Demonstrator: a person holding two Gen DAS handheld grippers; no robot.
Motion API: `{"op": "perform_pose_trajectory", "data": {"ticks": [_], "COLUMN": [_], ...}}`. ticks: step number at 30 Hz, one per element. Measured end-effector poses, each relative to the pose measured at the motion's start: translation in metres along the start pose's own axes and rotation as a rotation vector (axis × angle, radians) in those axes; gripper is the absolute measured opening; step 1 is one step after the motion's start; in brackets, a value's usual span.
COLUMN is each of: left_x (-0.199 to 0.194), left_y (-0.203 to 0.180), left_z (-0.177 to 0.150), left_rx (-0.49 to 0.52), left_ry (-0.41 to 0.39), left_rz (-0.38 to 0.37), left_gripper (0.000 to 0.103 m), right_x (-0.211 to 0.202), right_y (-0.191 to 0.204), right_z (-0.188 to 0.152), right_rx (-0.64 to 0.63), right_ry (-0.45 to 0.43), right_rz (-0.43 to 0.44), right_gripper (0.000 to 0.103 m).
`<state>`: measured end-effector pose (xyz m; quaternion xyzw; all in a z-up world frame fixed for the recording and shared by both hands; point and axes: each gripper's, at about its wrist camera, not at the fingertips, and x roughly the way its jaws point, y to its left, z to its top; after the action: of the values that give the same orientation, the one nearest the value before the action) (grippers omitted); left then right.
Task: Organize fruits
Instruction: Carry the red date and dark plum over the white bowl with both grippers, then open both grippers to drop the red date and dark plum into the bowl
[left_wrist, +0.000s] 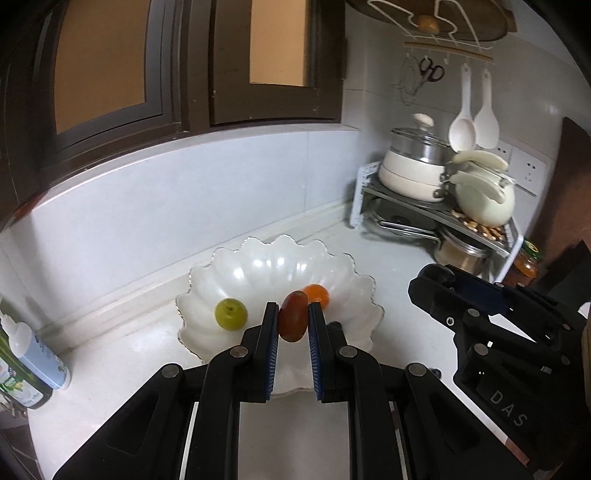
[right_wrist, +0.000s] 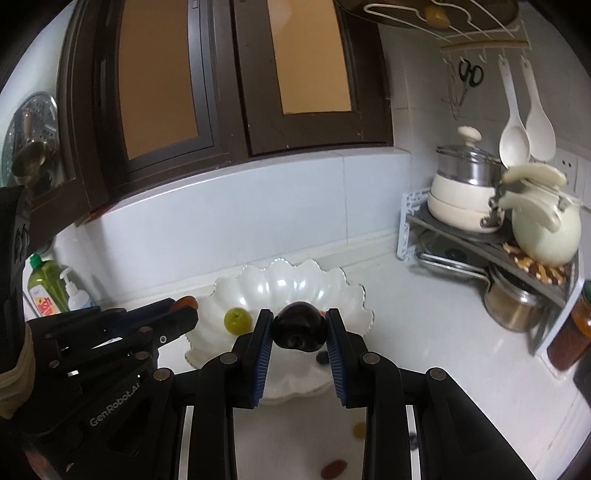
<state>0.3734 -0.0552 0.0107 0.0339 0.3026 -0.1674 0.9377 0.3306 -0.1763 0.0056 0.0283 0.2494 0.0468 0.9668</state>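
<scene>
Two fruits between jaws — red tomato (left_wrist: 293, 316) left, dark plum (right_wrist: 299, 326) right

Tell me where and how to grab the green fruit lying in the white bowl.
Grip the green fruit across its round middle, coming from above: it sits alone on the left of the scalloped bowl, whose raised rim blocks a low side approach. Both grippers are already full, so one must unload first.

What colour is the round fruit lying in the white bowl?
Yellowish green, seen best from the left wrist view.
</scene>
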Motion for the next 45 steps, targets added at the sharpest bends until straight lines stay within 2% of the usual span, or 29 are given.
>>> {"op": "perform_pose_trajectory", "data": {"ticks": [6, 12, 23, 35, 45], "left_x": [0.012, 0.031, 0.069, 0.140, 0.189], "left_y": [0.004, 0.010, 0.018, 0.042, 0.051], "left_z": [0.012, 0.024, 0.044, 0.049, 0.052], "left_rx": [-0.002, -0.018, -0.014, -0.057, -0.059], "left_ry": [0.014, 0.047, 0.089, 0.237, 0.331], "left_rz": [0.039, 0.043, 0.079, 0.072, 0.104], "left_gripper": [0.017, 0.017, 0.017, 0.017, 0.017], "right_x": [0.021, 0.046, 0.095, 0.163, 0.214], "right_y": [-0.002, -0.008, -0.016, -0.019, -0.025], "right_z": [0.012, 0.025, 0.044, 0.051, 0.051], "right_rx": [-0.009, -0.004, -0.040, -0.098, -0.117], "right_ry": [0.029, 0.076, 0.157, 0.292, 0.416], "right_rz": [0.016, 0.028, 0.009, -0.013, -0.007], "right_gripper": [0.030, 0.030, 0.030, 0.030, 0.030]}}
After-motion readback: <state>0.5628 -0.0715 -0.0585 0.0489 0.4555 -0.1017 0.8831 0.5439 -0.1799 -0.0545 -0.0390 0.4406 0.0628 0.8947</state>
